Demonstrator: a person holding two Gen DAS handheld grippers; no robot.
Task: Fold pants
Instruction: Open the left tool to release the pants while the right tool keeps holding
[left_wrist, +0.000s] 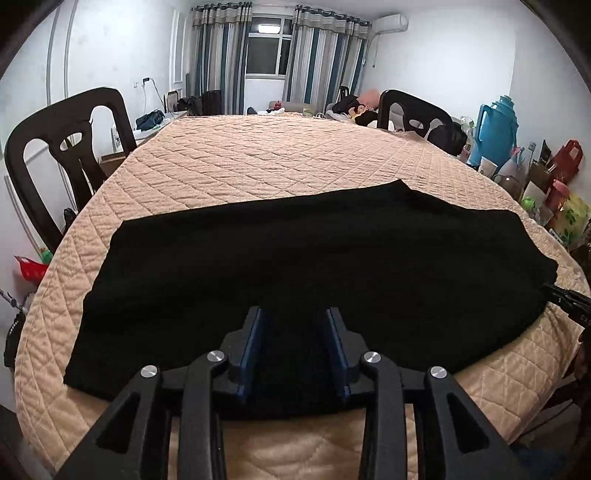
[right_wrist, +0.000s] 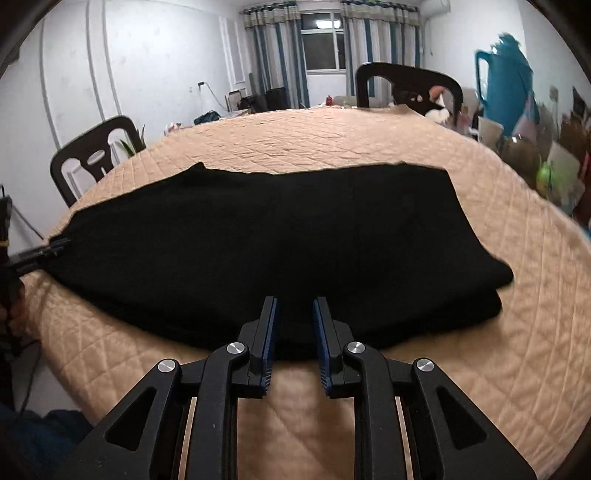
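The black pants lie flat and folded lengthwise across the near part of a round table with a peach quilted cover. My left gripper is open, its blue-padded fingers over the near edge of the pants, nothing held. In the right wrist view the pants show doubled layers at their right end. My right gripper is open at the near edge of the pants, empty. The right gripper's tip also shows in the left wrist view; the left gripper's tip shows in the right wrist view.
Black chairs stand at the table's left and far right. A blue thermos jug, cups and bags crowd the right side beyond the table. The table cover stretches away behind the pants.
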